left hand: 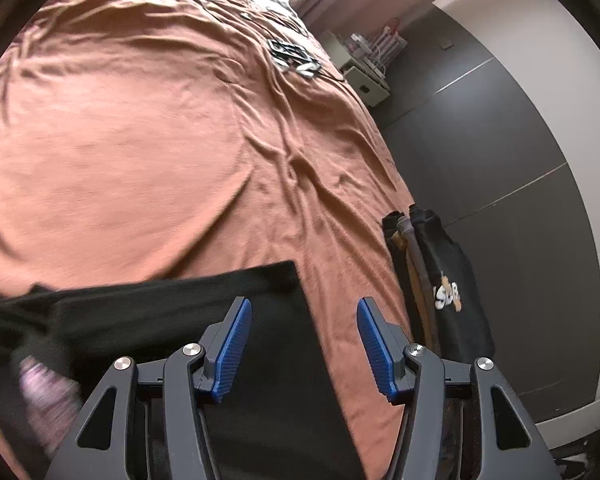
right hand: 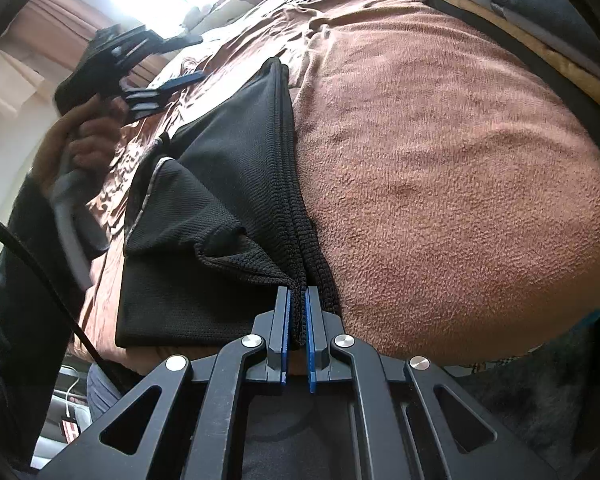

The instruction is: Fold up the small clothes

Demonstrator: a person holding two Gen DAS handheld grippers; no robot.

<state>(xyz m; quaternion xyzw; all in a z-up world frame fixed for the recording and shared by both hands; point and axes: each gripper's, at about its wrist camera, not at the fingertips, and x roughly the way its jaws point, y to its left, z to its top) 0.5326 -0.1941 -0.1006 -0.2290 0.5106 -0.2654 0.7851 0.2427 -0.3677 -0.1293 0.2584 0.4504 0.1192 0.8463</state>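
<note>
Your right gripper [right hand: 298,300] has its blue-padded jaws pinched tight on the ribbed double hem of the small black knitted garment [right hand: 228,184], which lies partly folded on the rust-coloured fleecy bed cover [right hand: 440,160]; one flap of the cloth is turned over on itself just left of the jaws, and the hem runs straight away from them across the cover. Your left gripper [left hand: 304,312] stands with its jaws well apart, nothing between the blue ribbed pads [left hand: 234,344]; they hang above the near corner of the same black garment [left hand: 268,340], whose straight edge lies flat on the cover [left hand: 140,140]. In the right wrist view your left hand [right hand: 80,140] grips the handle of that gripper up at the left, clear of the cloth, with a dark sleeve [right hand: 16,280] below it. A stack of folded clothes [left hand: 440,280], the top one black with a printed patch, sits at the bed's edge beside the dark grey tiled floor [left hand: 500,140]. Farther up the cover lies a small black-and-white patterned item [left hand: 296,58], too small to make out.
</note>
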